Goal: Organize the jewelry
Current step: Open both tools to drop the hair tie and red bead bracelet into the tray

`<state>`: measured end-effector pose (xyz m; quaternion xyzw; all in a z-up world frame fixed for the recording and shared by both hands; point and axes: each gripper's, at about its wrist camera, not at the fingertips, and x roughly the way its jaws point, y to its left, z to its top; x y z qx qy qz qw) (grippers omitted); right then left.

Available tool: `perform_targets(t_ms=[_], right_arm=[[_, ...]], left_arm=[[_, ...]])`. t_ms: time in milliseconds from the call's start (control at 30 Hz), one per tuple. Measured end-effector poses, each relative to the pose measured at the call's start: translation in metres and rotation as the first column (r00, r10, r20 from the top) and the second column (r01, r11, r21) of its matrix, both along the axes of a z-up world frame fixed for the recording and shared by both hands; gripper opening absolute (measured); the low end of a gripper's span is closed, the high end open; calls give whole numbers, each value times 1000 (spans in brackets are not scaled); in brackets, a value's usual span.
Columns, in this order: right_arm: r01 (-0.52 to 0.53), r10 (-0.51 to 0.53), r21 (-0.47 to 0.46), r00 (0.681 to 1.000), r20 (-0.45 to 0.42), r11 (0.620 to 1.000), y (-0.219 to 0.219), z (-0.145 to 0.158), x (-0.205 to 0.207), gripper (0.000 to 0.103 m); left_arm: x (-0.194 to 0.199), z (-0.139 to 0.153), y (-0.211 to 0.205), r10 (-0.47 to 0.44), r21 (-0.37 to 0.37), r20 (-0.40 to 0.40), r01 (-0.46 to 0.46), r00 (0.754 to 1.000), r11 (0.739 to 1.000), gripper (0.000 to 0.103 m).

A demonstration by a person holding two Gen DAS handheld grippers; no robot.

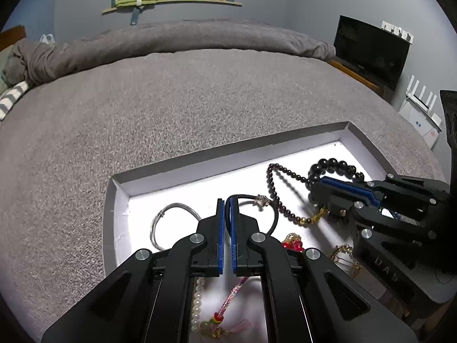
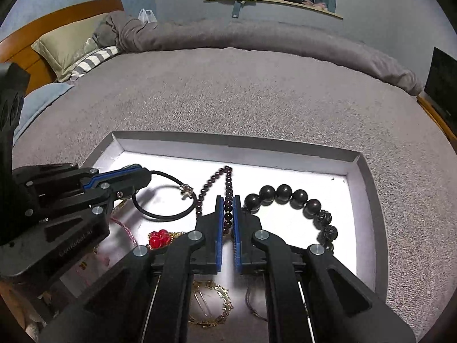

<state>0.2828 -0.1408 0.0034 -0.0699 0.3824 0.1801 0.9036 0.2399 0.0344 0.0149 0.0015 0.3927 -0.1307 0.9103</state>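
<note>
A shallow white box [image 1: 200,168] [image 2: 285,150] lies on a grey bed and holds jewelry. My left gripper [image 1: 226,204] [image 2: 137,171] is shut on a black cord bracelet with a small star charm [image 1: 261,200] [image 2: 187,191]. My right gripper [image 2: 227,203] [image 1: 321,184] is shut on a strand of small dark red beads [image 2: 227,183] [image 1: 274,183]. A bracelet of large black beads [image 2: 297,197] [image 1: 332,165] lies just right of the right gripper.
In the box also lie a silver bangle [image 1: 171,214], a red bead charm [image 2: 158,238], gold chain pieces [image 2: 211,305], a pearl strand [image 1: 197,303] and a pink tassel cord [image 1: 228,300]. The grey bedspread [image 1: 171,100] surrounds the box. A TV [image 1: 371,48] stands at right.
</note>
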Motion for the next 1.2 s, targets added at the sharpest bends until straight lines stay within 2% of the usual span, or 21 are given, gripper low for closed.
perform_targets(t_ms=[100,600,633,700,767,900,933,967,1033,1100,1133,1200], right_arm=[[2,-2,0,1000,-4,1000,0,-1,0,6],[15,-14,24,1000,-11,1000,-7,0,-1,7],[17,-16,28,1000,-11,999,-8,0,-1,8],[21,-21,43,1000,-13,999,-10,2,-1,13],[26,-25,55,1000,-10,998,-12,4,-2,29],[36,-37,54,999,10,998,-16,9,-6,30],[41,-42,57,999,12,998,-18,11,-7,30],[46,-46,59,999,14,997,-19,12,-9,35],[57,-58,65,998,24,996,-25,16,-13,42],[61,-63,67,998,30,996,-29,19,-17,45],[66,-69,72,997,35,995,-32,22,-20,49],[73,-77,81,996,48,994,-37,26,-25,58]], left_arm=[[1,0,0,2,-1,-2,-2,1000,1000,4],[-4,5,9,26,-28,18,-25,1000,999,29],[-4,6,9,29,-32,24,-28,999,999,33],[-6,9,10,36,-39,35,-35,999,999,39],[-8,12,12,45,-41,47,-43,998,998,42],[-13,19,16,65,-57,70,-61,995,997,43],[-14,21,18,71,-58,78,-67,994,996,48],[-15,24,18,76,-58,83,-72,994,996,57],[-20,29,22,94,-59,107,-88,990,994,61],[-25,34,24,105,-62,120,-98,987,993,65],[-26,36,26,109,-67,125,-102,986,993,71],[-32,40,29,117,-78,137,-107,984,991,71]])
